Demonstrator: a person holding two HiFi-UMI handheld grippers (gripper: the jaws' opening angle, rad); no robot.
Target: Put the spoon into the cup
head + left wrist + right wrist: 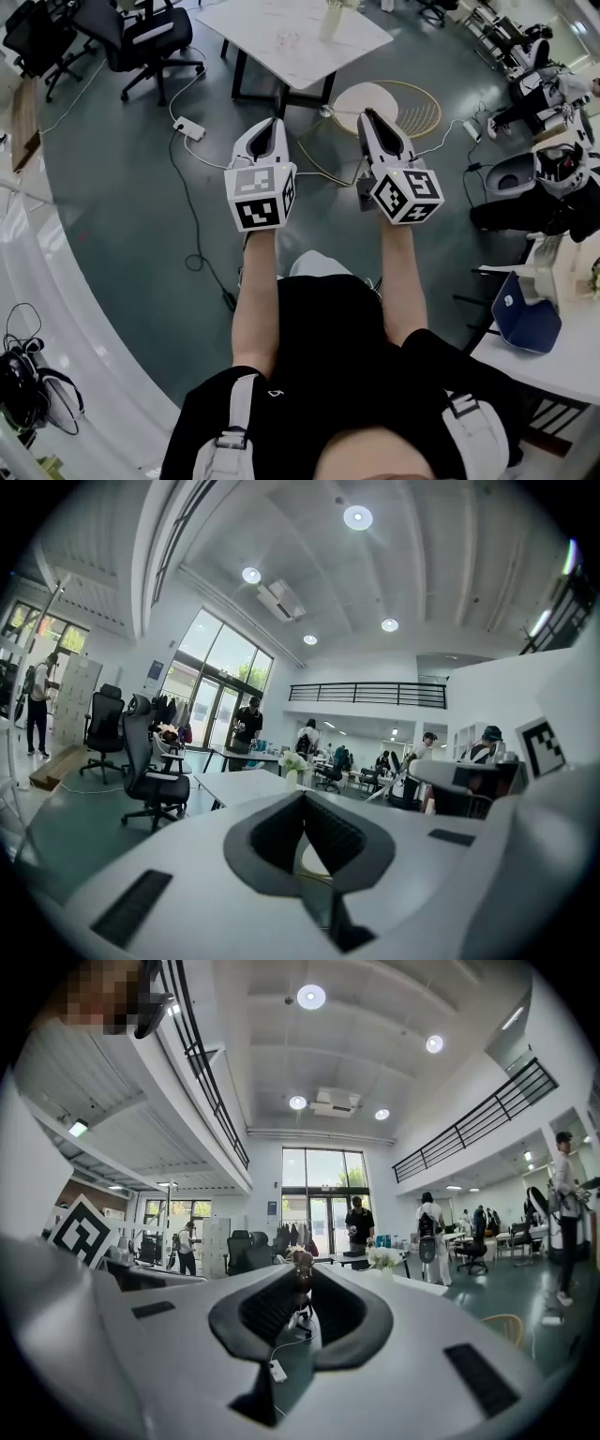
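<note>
No spoon and no cup shows in any view. The person holds both grippers out side by side, level, high over the green floor. My left gripper has its two pads meeting at the tips, with nothing between them. My right gripper keeps a narrow gap at its tips, and only the far room shows through that gap. Each gripper carries its marker cube at the near end. Both point toward a white table with a small white vase of flowers on it.
A round wood-rimmed stool stands on the floor just beyond the right gripper. A power strip and cables trail on the floor to the left. Office chairs are at the back left. A white desk with a blue bag is at the right.
</note>
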